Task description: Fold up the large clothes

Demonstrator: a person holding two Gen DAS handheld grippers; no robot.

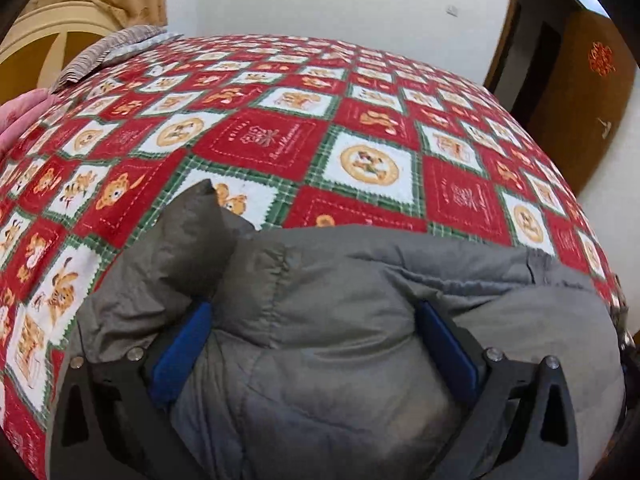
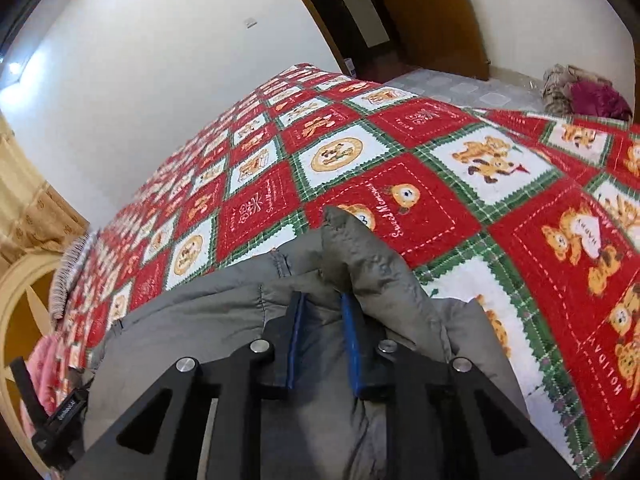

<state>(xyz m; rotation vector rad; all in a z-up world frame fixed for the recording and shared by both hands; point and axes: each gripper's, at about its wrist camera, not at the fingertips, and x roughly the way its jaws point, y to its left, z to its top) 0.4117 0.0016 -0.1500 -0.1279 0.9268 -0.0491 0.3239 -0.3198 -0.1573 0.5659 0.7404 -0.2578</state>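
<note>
Garment: we count one grey padded jacket (image 1: 340,320), bunched at the near edge of the bed, puffy and creased, with a stitched seam across its far part.
Garment in the right view: we see the same grey padded jacket (image 2: 224,320) with one fold of it standing up in a peak on the right side.
Bed: we count one bed, covered by one red, white and green checked blanket (image 1: 360,132) printed with small orange tigers; the jacket lies on it, near us.
Left gripper: we see the left gripper (image 1: 316,320) with its jaws standing wide apart over the jacket; the two blue pads (image 1: 184,344) lie on or against the cloth, a broad mound of jacket between them, and we see no pinch.
Right gripper: we see the right gripper (image 2: 322,312) with its jaws drawn narrow, and its two blue pads (image 2: 352,336) squeeze a ridge of the jacket between them.
Other cloth: we count one striped grey pillow (image 1: 108,52) at the far left of the bed, and one pink fabric (image 1: 20,116) at the left edge.
Room: one brown wooden door (image 2: 432,12) stands at the far right.
</note>
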